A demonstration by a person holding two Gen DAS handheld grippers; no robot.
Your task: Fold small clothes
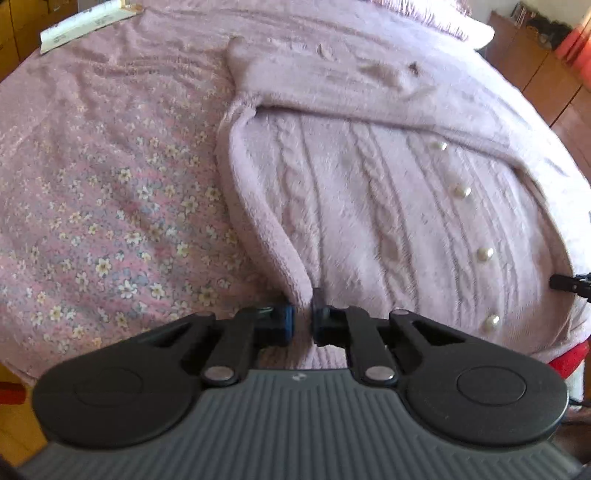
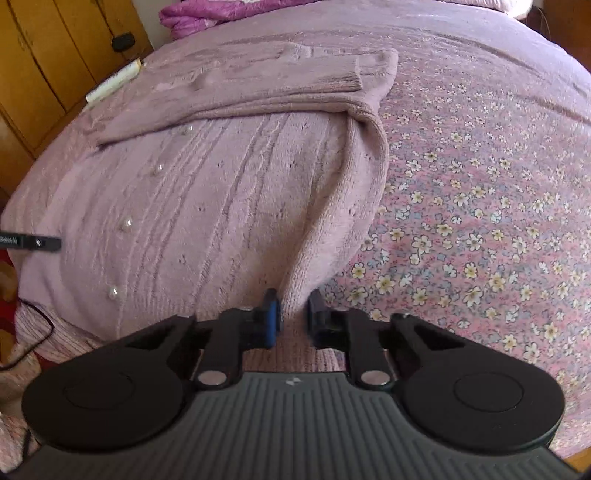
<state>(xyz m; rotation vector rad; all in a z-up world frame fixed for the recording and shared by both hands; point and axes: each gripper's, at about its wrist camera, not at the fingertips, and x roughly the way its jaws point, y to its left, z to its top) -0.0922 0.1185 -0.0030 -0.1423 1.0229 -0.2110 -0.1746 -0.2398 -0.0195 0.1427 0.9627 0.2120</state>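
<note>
Two grippers have each closed on a bottom corner of the pink cardigan [image 1: 369,206], which lies buttoned-side up along the near edge of the bed [image 1: 92,166]. The left gripper [image 1: 303,321] pinches the corner on its own side, where the side edge rises in a soft ridge into its fingers [image 1: 288,321]. The right gripper [image 2: 291,321] holds the opposite corner, with knit standing between its fingers [image 2: 271,319]; they are nearly together there.

Both sleeves already lie folded across the upper part of the cardigan, so I judge the step in hand to be the bottom-to-top fold. The next move seems to call for lifting both corners together and carrying the hem toward the far edge of the bed, level with each other, so that the row of pearl buttons [image 1: 461,191] stays straight and the sleeves do not slip.

The bed carries a pink floral sheet and a plain pink blanket. A slim white box [image 2: 114,81] sits at a far corner, beside wooden cupboard doors [image 2: 48,55], and a purple quilt [image 2: 207,14] is bunched at the far edge.
</note>
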